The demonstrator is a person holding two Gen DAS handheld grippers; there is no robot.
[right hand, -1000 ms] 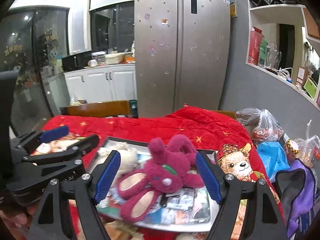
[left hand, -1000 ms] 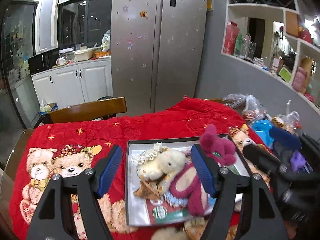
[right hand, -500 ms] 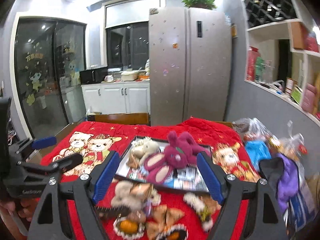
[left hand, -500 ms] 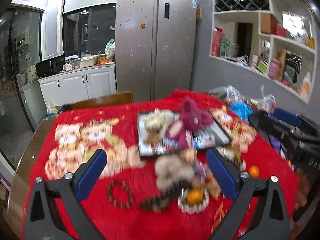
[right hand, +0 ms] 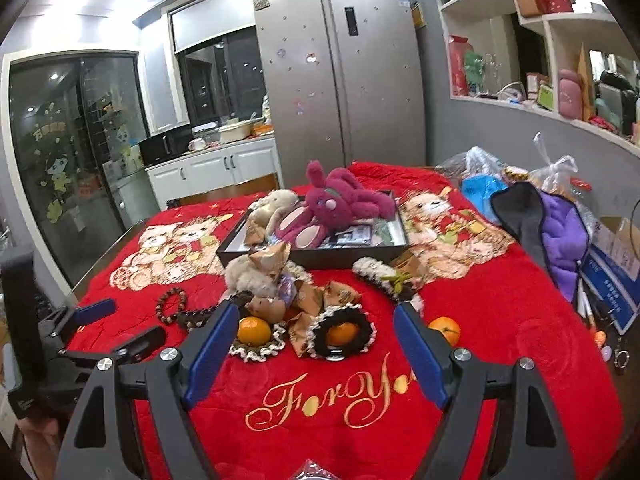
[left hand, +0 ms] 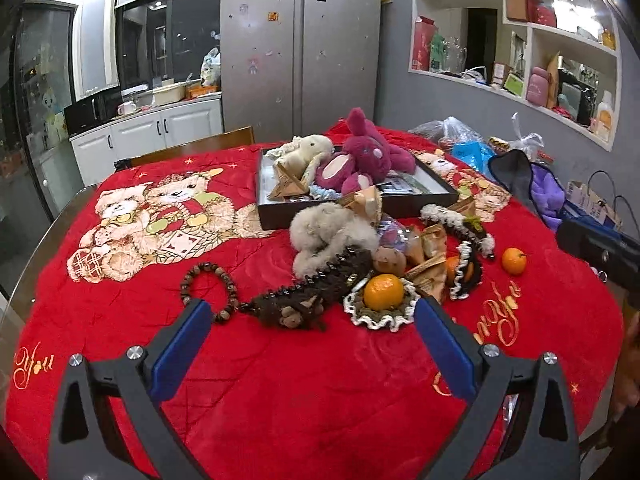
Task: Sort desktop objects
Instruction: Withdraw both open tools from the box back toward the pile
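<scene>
On the red blanket (left hand: 280, 380) covering the tabletop sits a messy pile: a fluffy grey plush (left hand: 328, 232), a dark beaded string (left hand: 320, 280), a bead bracelet (left hand: 208, 284), some folded paper packets (right hand: 332, 296) and a few oranges. One orange (left hand: 383, 292) rests on a crocheted coaster (left hand: 380, 316), another (right hand: 342, 334) sits inside a dark frilly ring (right hand: 344, 332), and a third (left hand: 514, 260) lies alone off to the right. Behind the pile there's a dark tray (left hand: 360, 208) with a magenta bunny (left hand: 368, 156) and a cream plush (left hand: 308, 152) lying in it on top of some cards.

Both grippers hover over the near edge, well short of the pile. Left gripper (left hand: 312, 336) has its jaws wide apart, nothing between them. Right gripper (right hand: 312, 344) is spread too, also empty. Bags (right hand: 480, 168) and a purple cloth (right hand: 564, 240) crowd the right side.
</scene>
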